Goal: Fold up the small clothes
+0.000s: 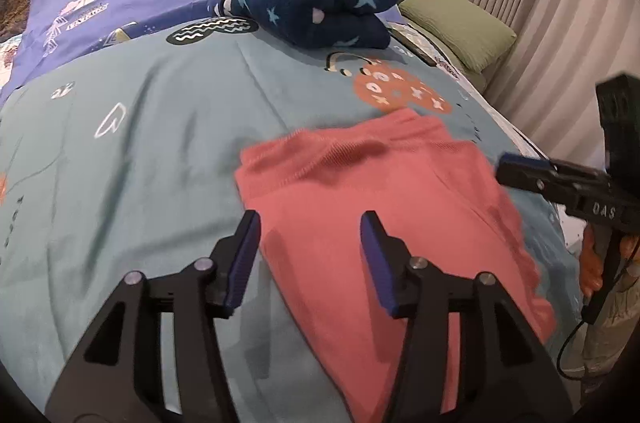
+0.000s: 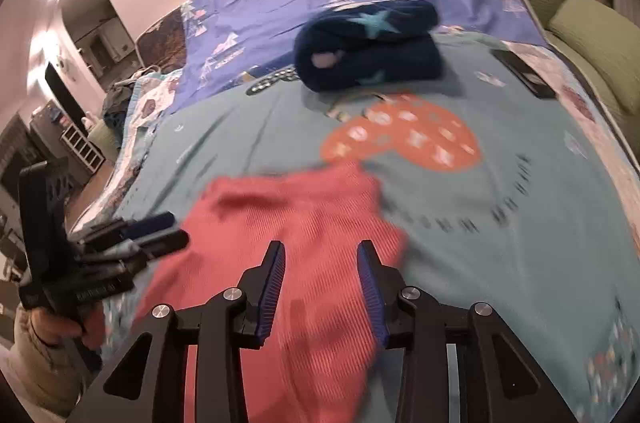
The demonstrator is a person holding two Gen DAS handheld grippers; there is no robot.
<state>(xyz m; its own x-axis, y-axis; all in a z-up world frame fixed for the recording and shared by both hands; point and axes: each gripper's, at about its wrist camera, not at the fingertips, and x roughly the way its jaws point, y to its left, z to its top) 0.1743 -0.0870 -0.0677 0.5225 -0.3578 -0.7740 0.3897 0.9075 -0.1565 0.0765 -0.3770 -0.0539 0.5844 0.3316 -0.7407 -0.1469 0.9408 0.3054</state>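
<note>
Garment position: we see the pink garment (image 1: 384, 223) lying flat on the teal bedspread (image 1: 140, 151), filling the lower centre to lower right of the left wrist view and the lower centre of the right wrist view (image 2: 296, 247).

Garment long axis: it runs from the bottom of each frame up toward the centre, roughly along both sets of fingers; the far edge sits just below the orange print (image 2: 404, 135).

Left gripper: the left gripper (image 1: 310, 255) has its fingers spread apart and holds nothing; it hangs over the near left portion of the cloth, the left finger (image 1: 244, 255) over or just past the left edge, the right finger over pink fabric.

Right gripper: the right gripper (image 2: 322, 287) is likewise spread and empty, both fingers over the near pink cloth; we cannot tell whether they touch it.

Nearer hand: we judge both about equally near; the left covers the left edge, the right the right edge.

Deciding relation: we judge that the next fold depends on each gripper finding an edge or corner beside its fingers rather than mid-panel.

Other items: a folded navy star-print garment (image 1: 320, 11) rests well apart, in the upper centre.

Containers: none visible.

Image quality: motion blur obscures the garment type.
</note>
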